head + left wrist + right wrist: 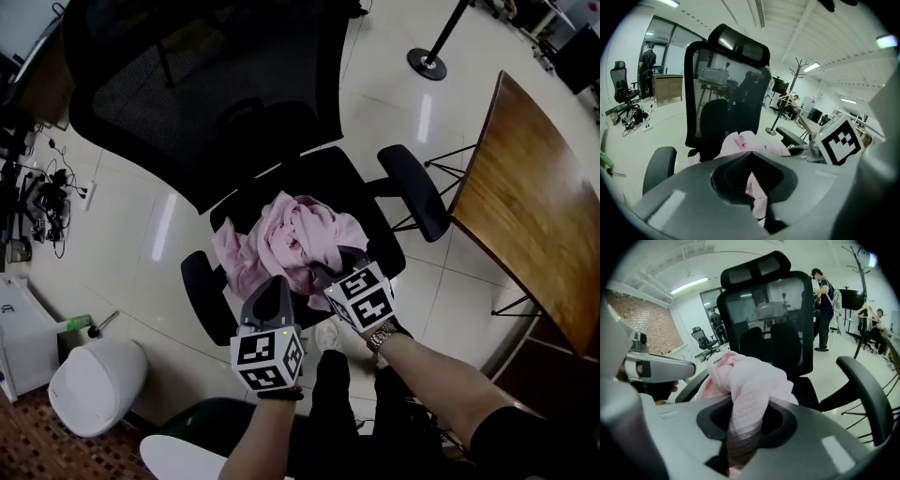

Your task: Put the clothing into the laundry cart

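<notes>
The right gripper [326,277] is clamped on a thick fold of the pink garment [298,232], which runs up between its jaws. Just beside it, the left gripper [277,284] has its jaws drawn together with a thinner strip of the same cloth pinched in them. The garment lies bunched on the seat of a black office chair [361,183]. A wooden table [525,202] stands to the right of the chair.

grey plastic left gripper [278,281] | grey plastic right gripper [333,269] | each: white cube [267,358], black square markers | silver link wristwatch [380,337] | black sleeve [530,441]
</notes>
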`<action>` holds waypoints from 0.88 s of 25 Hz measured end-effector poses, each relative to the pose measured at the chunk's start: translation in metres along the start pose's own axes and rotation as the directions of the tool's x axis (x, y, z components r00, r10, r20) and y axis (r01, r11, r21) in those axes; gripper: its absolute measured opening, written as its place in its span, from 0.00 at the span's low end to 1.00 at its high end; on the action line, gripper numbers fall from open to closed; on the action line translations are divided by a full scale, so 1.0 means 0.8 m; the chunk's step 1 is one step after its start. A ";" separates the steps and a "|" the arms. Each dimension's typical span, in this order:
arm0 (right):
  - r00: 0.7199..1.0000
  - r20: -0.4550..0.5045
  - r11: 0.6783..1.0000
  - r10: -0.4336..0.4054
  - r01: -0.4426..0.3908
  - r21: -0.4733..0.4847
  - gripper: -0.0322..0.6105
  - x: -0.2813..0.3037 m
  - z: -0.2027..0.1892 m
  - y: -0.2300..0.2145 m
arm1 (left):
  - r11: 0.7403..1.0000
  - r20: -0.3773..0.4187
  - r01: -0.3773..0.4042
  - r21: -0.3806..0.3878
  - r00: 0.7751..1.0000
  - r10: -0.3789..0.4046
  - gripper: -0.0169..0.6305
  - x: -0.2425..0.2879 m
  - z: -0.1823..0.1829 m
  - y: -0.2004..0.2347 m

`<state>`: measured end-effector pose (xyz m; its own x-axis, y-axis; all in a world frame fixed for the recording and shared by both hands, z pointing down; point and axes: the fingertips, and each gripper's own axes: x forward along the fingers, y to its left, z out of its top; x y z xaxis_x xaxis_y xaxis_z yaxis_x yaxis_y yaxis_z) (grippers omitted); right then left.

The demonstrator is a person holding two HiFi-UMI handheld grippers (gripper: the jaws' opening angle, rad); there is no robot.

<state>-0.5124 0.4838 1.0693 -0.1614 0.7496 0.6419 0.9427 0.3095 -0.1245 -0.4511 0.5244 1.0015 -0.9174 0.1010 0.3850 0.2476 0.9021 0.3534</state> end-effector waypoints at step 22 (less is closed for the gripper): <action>0.877 0.404 0.963 -0.261 0.265 0.048 0.21 -0.538 0.270 0.070 | 0.947 0.038 0.272 0.170 0.959 -0.282 0.03 -0.191 0.222 -0.283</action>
<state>-0.4534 0.3045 0.6228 -0.5056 0.8128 0.2892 0.8512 0.5247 0.0135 -0.4228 0.3791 0.7112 -0.9611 -0.1421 0.2369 -0.0684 0.9532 0.2944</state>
